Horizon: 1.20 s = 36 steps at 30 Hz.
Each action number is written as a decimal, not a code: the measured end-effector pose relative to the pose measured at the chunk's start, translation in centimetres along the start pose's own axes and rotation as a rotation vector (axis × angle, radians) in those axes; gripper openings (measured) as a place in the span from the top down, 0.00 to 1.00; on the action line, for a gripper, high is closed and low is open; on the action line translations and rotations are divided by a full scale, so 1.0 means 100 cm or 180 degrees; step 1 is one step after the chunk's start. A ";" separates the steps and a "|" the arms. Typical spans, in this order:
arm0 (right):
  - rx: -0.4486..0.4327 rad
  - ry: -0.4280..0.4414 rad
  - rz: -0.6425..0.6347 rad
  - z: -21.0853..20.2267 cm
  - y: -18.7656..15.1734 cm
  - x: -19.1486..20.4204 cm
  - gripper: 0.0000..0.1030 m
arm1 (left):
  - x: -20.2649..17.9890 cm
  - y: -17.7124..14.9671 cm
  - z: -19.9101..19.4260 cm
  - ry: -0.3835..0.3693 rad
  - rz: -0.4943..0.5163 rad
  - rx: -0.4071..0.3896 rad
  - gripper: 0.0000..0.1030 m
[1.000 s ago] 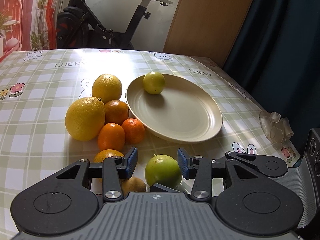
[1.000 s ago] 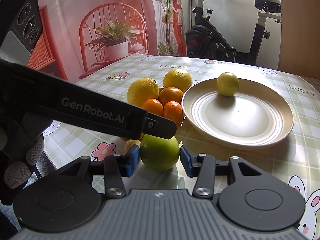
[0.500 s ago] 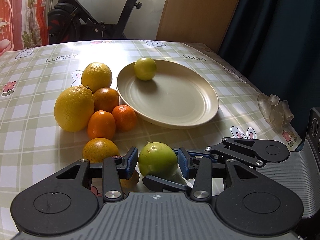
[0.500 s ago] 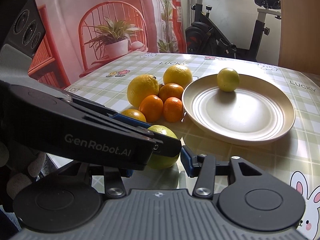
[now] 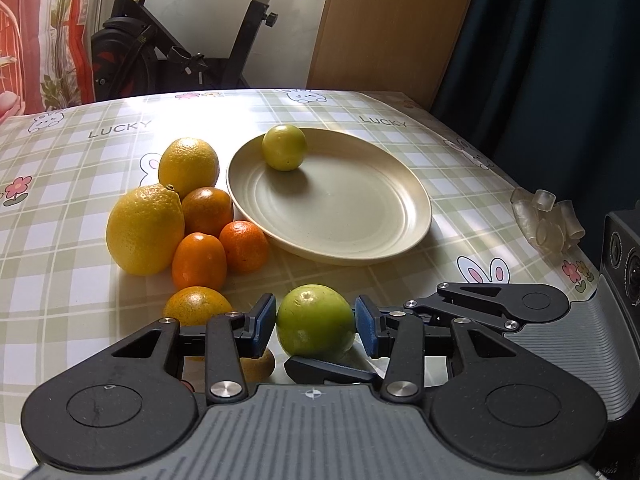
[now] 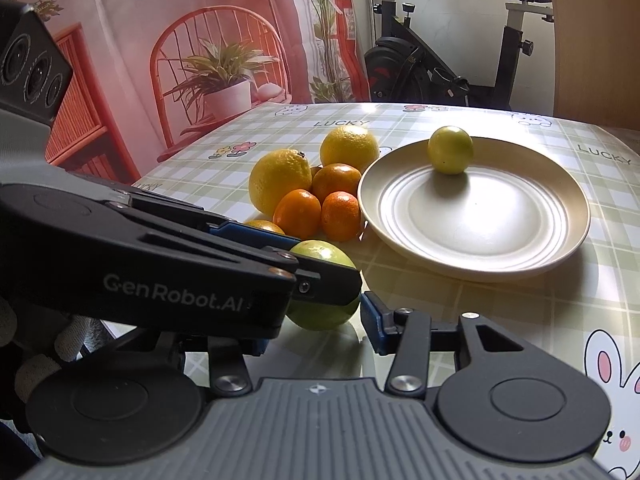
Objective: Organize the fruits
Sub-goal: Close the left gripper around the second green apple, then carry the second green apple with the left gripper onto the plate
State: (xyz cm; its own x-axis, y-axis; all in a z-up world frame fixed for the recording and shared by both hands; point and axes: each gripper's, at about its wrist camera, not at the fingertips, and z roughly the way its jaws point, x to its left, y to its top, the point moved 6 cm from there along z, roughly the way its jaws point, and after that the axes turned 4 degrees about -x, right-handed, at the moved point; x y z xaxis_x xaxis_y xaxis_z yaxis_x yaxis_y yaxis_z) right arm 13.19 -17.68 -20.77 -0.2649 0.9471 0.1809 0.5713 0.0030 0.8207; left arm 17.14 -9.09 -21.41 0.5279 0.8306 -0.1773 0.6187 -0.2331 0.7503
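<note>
My left gripper point(image 5: 316, 330) straddles the green fruit point(image 5: 315, 321) on the surface point(image 5: 72, 280), near the plate point(image 5: 360, 252); its fingers sit parted, one pad touching, the other just off. I should close squarely across the widest part, gently, so it can't roll. My right gripper point(image 6: 320, 334) reaches in low from the side, fingers spread around the same fruit, gripping nothing
</note>
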 end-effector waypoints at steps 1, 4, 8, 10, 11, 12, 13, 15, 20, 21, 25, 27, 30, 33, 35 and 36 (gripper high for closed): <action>-0.0040 -0.0007 0.0007 -0.002 0.002 0.000 0.54 | -0.001 0.002 -0.001 -0.0005 0.0004 -0.0030 0.56; -0.0113 -0.0041 0.0049 -0.003 0.012 -0.004 0.54 | -0.003 0.014 -0.001 -0.0015 0.0069 -0.0085 0.55; -0.0195 -0.0072 0.0129 0.001 0.034 -0.014 0.54 | -0.006 0.039 0.005 0.0055 0.0241 -0.0187 0.55; -0.0262 -0.0079 0.0148 0.004 0.048 -0.021 0.54 | -0.007 0.052 0.008 0.0077 0.0302 -0.0246 0.55; -0.0287 -0.0089 0.0142 0.005 0.054 -0.025 0.54 | -0.006 0.058 0.009 0.0081 0.0320 -0.0265 0.56; -0.0311 -0.0117 0.0128 0.008 0.059 -0.029 0.54 | -0.005 0.065 0.013 0.0075 0.0328 -0.0280 0.56; -0.0327 -0.0146 0.0118 0.011 0.064 -0.033 0.54 | -0.004 0.069 0.016 0.0070 0.0325 -0.0281 0.56; -0.0341 -0.0177 0.0127 0.018 0.071 -0.041 0.54 | -0.002 0.080 0.024 0.0070 0.0289 -0.0274 0.56; -0.0325 -0.0249 0.0165 0.036 0.079 -0.058 0.54 | 0.005 0.092 0.048 0.0048 0.0187 -0.0190 0.56; -0.0305 -0.0270 0.0158 0.041 0.079 -0.061 0.54 | 0.007 0.091 0.052 0.0044 0.0165 -0.0165 0.56; -0.0243 -0.0307 0.0147 0.054 0.079 -0.069 0.54 | 0.014 0.092 0.068 0.0037 0.0072 -0.0074 0.56; -0.0219 -0.0311 0.0152 0.059 0.079 -0.072 0.54 | 0.019 0.093 0.074 0.0046 0.0039 -0.0043 0.56; -0.0190 -0.0320 0.0135 0.066 0.079 -0.075 0.54 | 0.024 0.092 0.079 0.0071 0.0019 -0.0011 0.56; -0.0169 -0.0333 0.0115 0.072 0.080 -0.077 0.54 | 0.026 0.094 0.085 0.0092 -0.0002 0.0017 0.56; -0.0161 -0.0340 0.0111 0.075 0.081 -0.078 0.54 | 0.027 0.094 0.088 0.0100 -0.0033 0.0036 0.56; -0.0159 -0.0342 0.0107 0.076 0.081 -0.078 0.54 | 0.028 0.094 0.090 0.0105 -0.0045 0.0039 0.56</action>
State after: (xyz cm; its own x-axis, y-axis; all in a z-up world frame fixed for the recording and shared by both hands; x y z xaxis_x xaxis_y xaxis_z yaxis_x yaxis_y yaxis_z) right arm 25.78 -22.65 -19.61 -0.1599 0.9754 0.1519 0.5383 -0.0428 0.8417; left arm 29.67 -13.49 -20.54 0.4998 0.8500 -0.1666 0.6332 -0.2274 0.7399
